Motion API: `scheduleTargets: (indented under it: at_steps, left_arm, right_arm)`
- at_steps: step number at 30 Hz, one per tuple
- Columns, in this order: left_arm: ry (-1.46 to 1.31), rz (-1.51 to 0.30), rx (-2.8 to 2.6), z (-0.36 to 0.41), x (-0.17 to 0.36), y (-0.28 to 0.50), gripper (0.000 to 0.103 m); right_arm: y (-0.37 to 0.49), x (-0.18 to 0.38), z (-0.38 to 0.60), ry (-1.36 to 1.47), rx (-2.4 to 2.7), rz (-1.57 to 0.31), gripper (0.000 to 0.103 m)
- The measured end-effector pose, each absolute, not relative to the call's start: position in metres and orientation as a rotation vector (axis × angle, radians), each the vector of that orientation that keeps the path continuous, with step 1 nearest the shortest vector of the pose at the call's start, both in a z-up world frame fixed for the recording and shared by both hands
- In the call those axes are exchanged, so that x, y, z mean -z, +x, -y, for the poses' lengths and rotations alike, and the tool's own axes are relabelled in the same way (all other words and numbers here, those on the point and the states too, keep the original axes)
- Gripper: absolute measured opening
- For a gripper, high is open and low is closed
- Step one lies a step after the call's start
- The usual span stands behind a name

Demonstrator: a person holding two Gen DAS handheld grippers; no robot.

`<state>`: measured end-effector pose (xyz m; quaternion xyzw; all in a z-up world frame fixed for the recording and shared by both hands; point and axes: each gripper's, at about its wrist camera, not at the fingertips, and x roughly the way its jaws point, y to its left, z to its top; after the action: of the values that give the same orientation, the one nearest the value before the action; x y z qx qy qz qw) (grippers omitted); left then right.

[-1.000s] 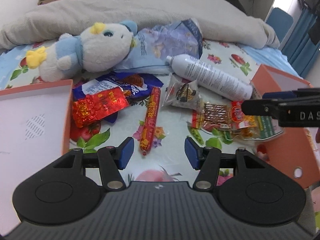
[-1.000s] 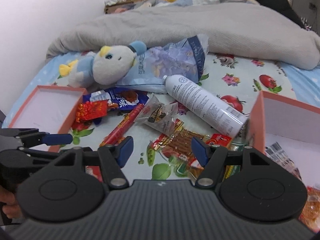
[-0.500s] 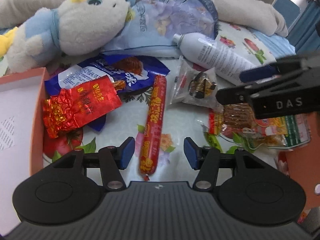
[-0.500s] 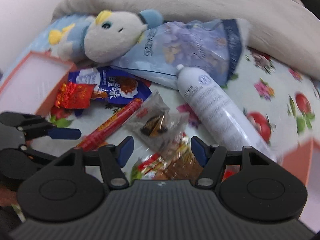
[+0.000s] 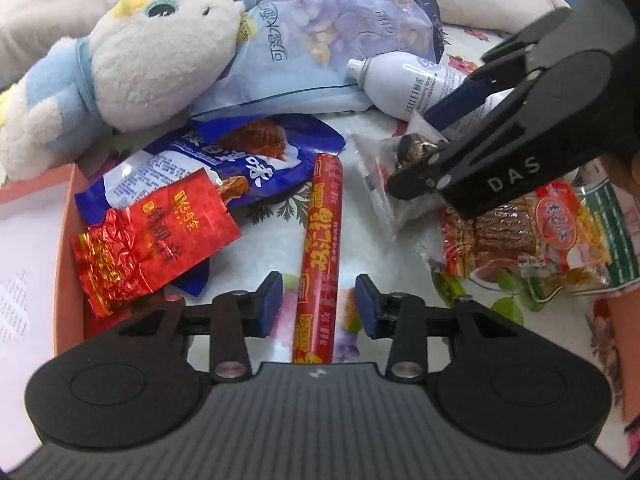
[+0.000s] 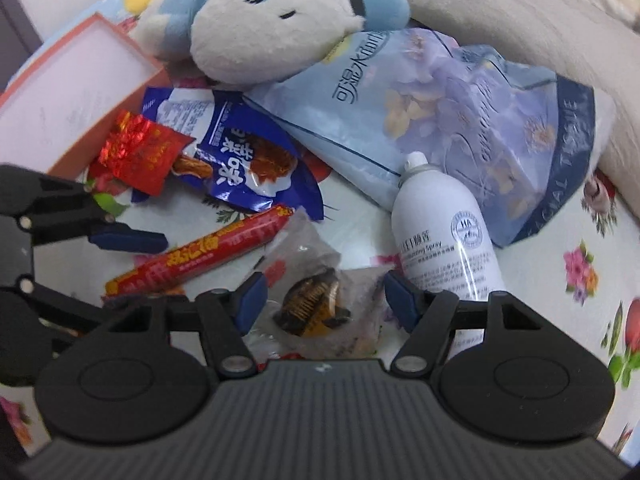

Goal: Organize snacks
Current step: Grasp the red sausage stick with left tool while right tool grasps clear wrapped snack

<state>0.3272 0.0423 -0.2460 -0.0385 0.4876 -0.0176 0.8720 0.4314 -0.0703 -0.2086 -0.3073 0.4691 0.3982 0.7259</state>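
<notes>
A long red sausage stick [image 5: 322,232] lies on the flowered sheet. Its near end sits between the blue pads of my left gripper [image 5: 319,305], whose jaws are closing; a thin gap shows on each side. A clear packet with a dark snack [image 6: 316,308] lies between the fingers of my right gripper [image 6: 326,300], which stands open and apart from it. In the left wrist view the right gripper [image 5: 424,148] hangs over that clear packet [image 5: 376,184]. The right wrist view shows the left gripper [image 6: 132,276] straddling the sausage stick [image 6: 208,252].
A red foil packet [image 5: 156,236] overlaps a blue snack bag [image 5: 240,152] beside an orange box [image 5: 72,240]. A packet of brown strips [image 5: 520,232] lies at right. Behind are a white spray can [image 6: 444,232], a pale blue tissue pack [image 6: 440,100] and a plush toy [image 6: 264,20].
Both grippers have come down closer to the sheet. The left jaws have narrowed around the sausage stick. The right gripper has rolled and moved over the clear packet.
</notes>
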Motion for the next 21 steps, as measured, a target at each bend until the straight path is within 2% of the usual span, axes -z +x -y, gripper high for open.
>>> scheduleTargets:
  at_steps: [1,3,9,13,20,21]
  left_arm:
    - [-0.068,-1.008,0.028,-0.042,0.246,0.325,0.033]
    - [-0.077,-0.985,0.017,-0.044,0.247,0.321,0.027]
    - [-0.078,-0.965,0.012,-0.044,0.246,0.316,0.026]
    - [-0.061,-0.957,0.015,-0.041,0.246,0.314,0.025]
    - [-0.083,-0.945,0.002,-0.042,0.244,0.308,0.024]
    - [-0.084,-0.939,-0.001,-0.041,0.244,0.307,0.024]
  right_arm:
    - [0.430,0.212,0.069,-0.699,-0.891,-1.033,0.069]
    - [0.430,0.217,0.070,-0.693,-0.921,-1.036,0.066]
    - [0.425,0.219,0.083,-0.612,-0.900,-1.026,0.065]
    - [0.417,0.220,0.090,-0.573,-0.893,-1.031,0.055]
    - [0.410,0.222,0.094,-0.489,-0.830,-1.065,0.051]
    - [0.407,0.221,0.094,-0.489,-0.820,-1.054,0.047]
